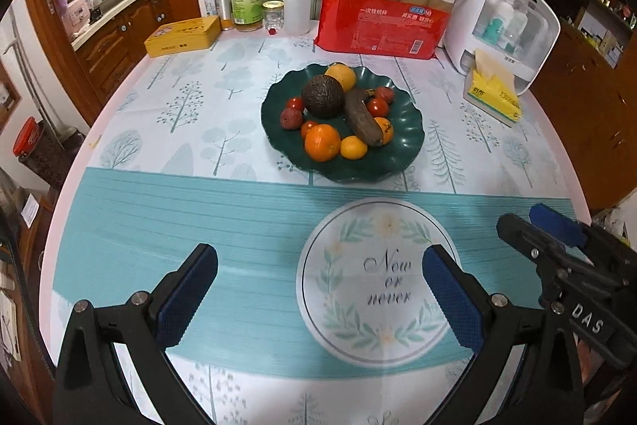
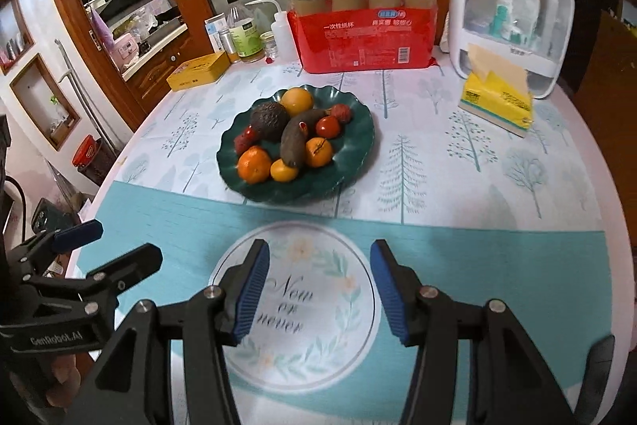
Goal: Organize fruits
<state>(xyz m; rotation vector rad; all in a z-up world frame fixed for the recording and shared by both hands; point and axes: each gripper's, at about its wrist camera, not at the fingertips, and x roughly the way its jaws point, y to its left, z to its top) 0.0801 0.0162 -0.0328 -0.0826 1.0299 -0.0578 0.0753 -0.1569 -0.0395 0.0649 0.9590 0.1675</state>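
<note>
both the left gripper [image 1: 320,291] and right gripper [image 2: 318,289] gape empty, well short of the fruit plate [image 1: 402,134].

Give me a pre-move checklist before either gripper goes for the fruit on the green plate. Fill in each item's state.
1. Left gripper open and empty: ok.
2. Right gripper open and empty: ok.
3. Both grippers short of the green plate, nothing touched yet: ok.
4. Path over the tablecloth to the plate free of objects: ok.
5. Front fruits, the orange and the small yellow-orange fruit, exposed for a grasp: ok.
6. Place to sort the fruit into: cannot tell; no second dish or bowl shows in either view.
</note>
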